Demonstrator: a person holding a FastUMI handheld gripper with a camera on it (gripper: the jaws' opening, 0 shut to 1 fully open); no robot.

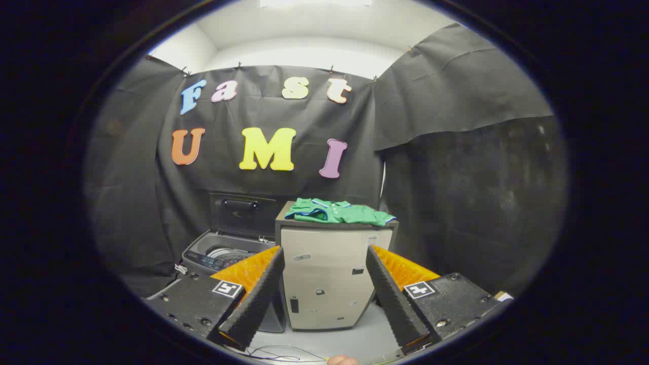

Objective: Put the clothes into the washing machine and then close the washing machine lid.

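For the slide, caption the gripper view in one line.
Open gripper faces a green shirt lying on a cabinet, beside the open-lidded washing machine.

Black cloth walls (456, 167), white ceiling (314, 30), a grey cabinet (329, 274) on pale floor (355, 339).

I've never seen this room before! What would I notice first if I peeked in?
Probably the bright green shirt, lying crumpled on top of a pale cabinet straight ahead, beyond the fingers. Beside the cabinet sits the washing machine, its lid standing open. The gripper is open and holds nothing, its fingers spread either side of the cabinet.
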